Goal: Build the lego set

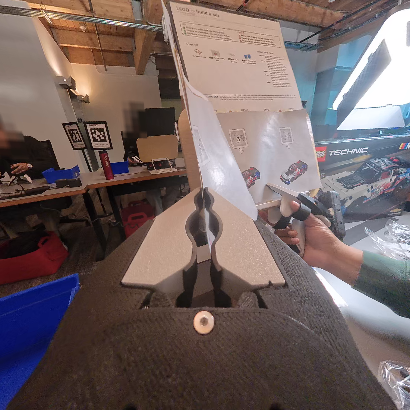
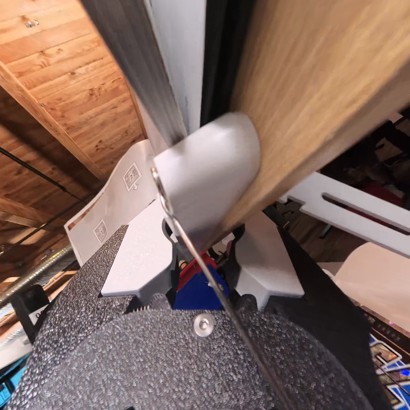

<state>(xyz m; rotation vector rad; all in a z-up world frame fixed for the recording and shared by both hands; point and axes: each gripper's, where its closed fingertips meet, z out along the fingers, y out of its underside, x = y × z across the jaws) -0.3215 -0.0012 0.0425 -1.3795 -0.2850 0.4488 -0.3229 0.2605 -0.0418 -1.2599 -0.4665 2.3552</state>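
The instruction booklet (image 1: 270,150) stands open on a wooden stand. My left gripper (image 1: 203,190) is shut on the lower edge of one glossy page (image 1: 213,144) and holds it upright, edge-on to the camera. My right gripper (image 1: 264,195), held by a hand (image 1: 319,239), is at the booklet's lower right corner. In the right wrist view, the right gripper (image 2: 203,224) has its jaws apart around the stand's grey page-holder tab (image 2: 208,168) and its metal wire (image 2: 199,261), against the wooden board (image 2: 310,99). Whether it grips them is unclear. A booklet page (image 2: 111,206) shows behind.
A printed sheet (image 1: 233,55) stands above the booklet. The set's box (image 1: 366,177) stands at right, with clear plastic bags (image 1: 390,239) in front of it. A blue bin (image 1: 33,328) is at lower left. People sit at tables in the back left, with a red bag (image 1: 28,259) on the floor. There is about 30 cm between the tips of the two grippers.
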